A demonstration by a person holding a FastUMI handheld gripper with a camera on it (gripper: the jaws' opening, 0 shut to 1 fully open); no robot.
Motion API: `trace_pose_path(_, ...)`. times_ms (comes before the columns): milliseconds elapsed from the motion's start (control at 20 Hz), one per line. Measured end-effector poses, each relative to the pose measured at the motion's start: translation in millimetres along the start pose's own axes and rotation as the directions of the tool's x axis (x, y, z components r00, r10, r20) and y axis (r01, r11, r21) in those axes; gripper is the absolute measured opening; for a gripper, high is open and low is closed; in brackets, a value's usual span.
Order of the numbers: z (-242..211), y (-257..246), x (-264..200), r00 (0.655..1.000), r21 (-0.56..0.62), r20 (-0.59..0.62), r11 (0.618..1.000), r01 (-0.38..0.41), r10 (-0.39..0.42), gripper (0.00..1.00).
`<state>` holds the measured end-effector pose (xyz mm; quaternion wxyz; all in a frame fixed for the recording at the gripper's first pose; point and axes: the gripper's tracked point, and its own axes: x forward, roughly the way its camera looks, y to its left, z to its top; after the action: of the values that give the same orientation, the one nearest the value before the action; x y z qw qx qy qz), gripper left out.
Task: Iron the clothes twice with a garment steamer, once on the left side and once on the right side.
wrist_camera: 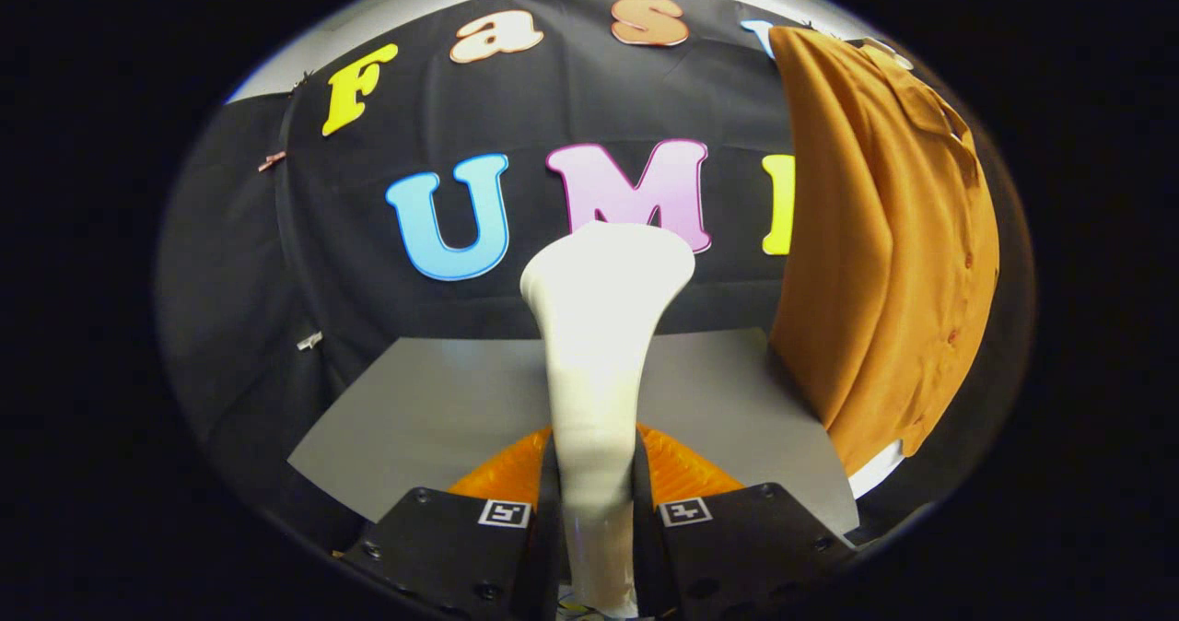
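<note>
A white garment steamer [597, 354] stands up between my two fingers, its handle pressed on both sides and its wide head rising ahead of them. My gripper [595, 474] is shut on that handle. An orange-brown button shirt [884, 243] hangs to the right of the steamer, beyond the fingers, with its buttoned front edge facing away to the right. The steamer head is apart from the shirt, left of its near edge.
A grey tabletop [442, 418] lies below and ahead of the fingers. The black cloth wall [276, 262] closes the space behind the table and to the left. A white surface [875, 478] shows under the shirt's hem.
</note>
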<state>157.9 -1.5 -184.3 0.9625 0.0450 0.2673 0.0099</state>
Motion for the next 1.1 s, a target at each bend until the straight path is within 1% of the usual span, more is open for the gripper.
trace_pose_path(200,10.5,4.9,-33.5,0.997,0.031,0.082,0.999,-0.012,0.009,0.36)
trace_pose_path(350,23.2,19.2,-65.9,0.986,0.052,0.157,0.997,-0.056,0.047,0.36)
trace_pose_path(600,40.1,25.6,-124.2,0.956,0.015,0.288,0.998,-0.053,0.047,0.35)
trace_pose_path(700,45.0,17.4,-144.4,0.946,0.012,0.324,1.0,-0.028,0.023,0.35)
trace_pose_path(850,47.7,-11.1,-172.1,0.937,0.032,0.346,0.999,0.031,-0.04,0.35)
trace_pose_path(1100,56.8,-69.7,-192.2,0.923,0.083,0.365,0.992,0.1,-0.123,0.35)
